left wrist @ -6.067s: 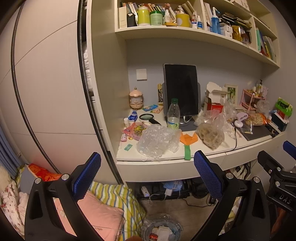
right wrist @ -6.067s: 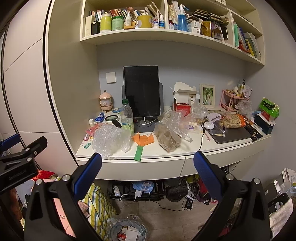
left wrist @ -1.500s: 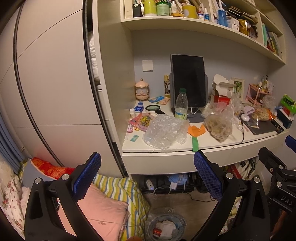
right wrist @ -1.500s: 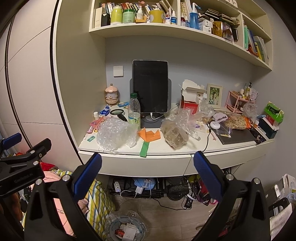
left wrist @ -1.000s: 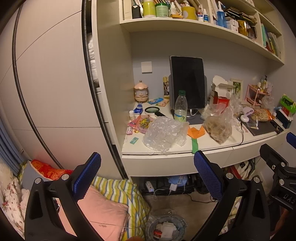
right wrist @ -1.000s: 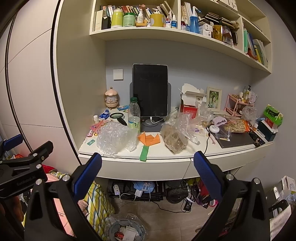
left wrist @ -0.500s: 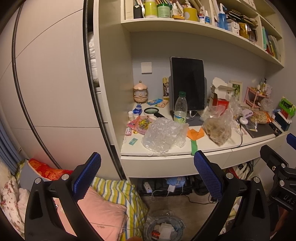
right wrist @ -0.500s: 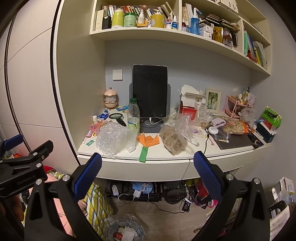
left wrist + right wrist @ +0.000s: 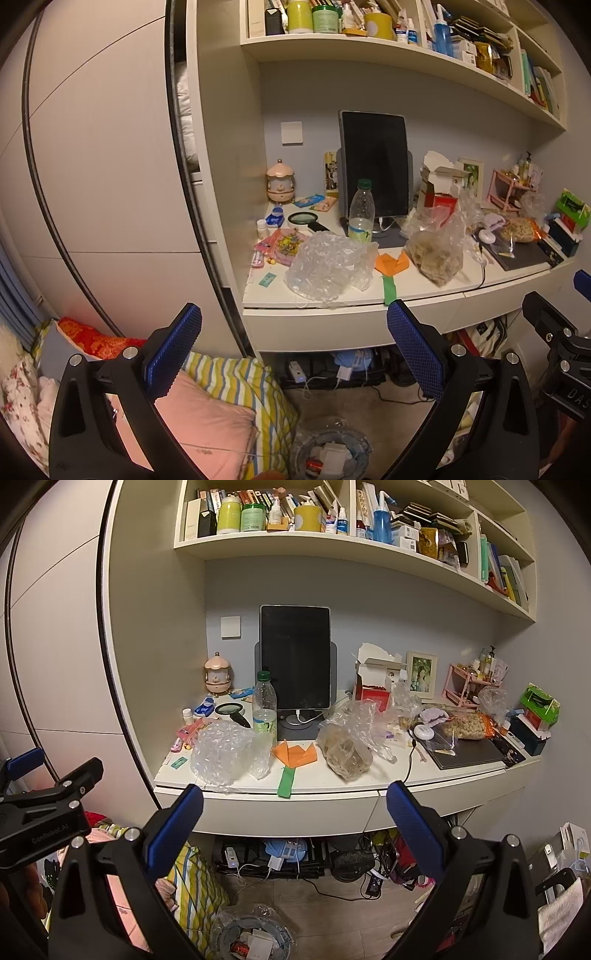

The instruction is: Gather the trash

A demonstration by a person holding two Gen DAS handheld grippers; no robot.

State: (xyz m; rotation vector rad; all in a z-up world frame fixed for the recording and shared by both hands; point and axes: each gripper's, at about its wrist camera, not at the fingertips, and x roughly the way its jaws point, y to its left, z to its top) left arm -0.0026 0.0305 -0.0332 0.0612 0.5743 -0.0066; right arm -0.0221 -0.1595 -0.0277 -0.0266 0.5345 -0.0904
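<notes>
We hold L gripper (image 9: 293,350) & R gripper (image 9: 294,830) w/ fingers wide, empty, both short of the bubble wrap (image 9: 225,755) on tabletop (image 9: 332,781).

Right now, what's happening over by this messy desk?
A person holds two tongs, left and right, both open and empty, short of the desk. Nothing is picked up yet. Crumpled bubble wrap and a plastic bottle sit on the desk; a lined trash bin waits on the floor.
</notes>
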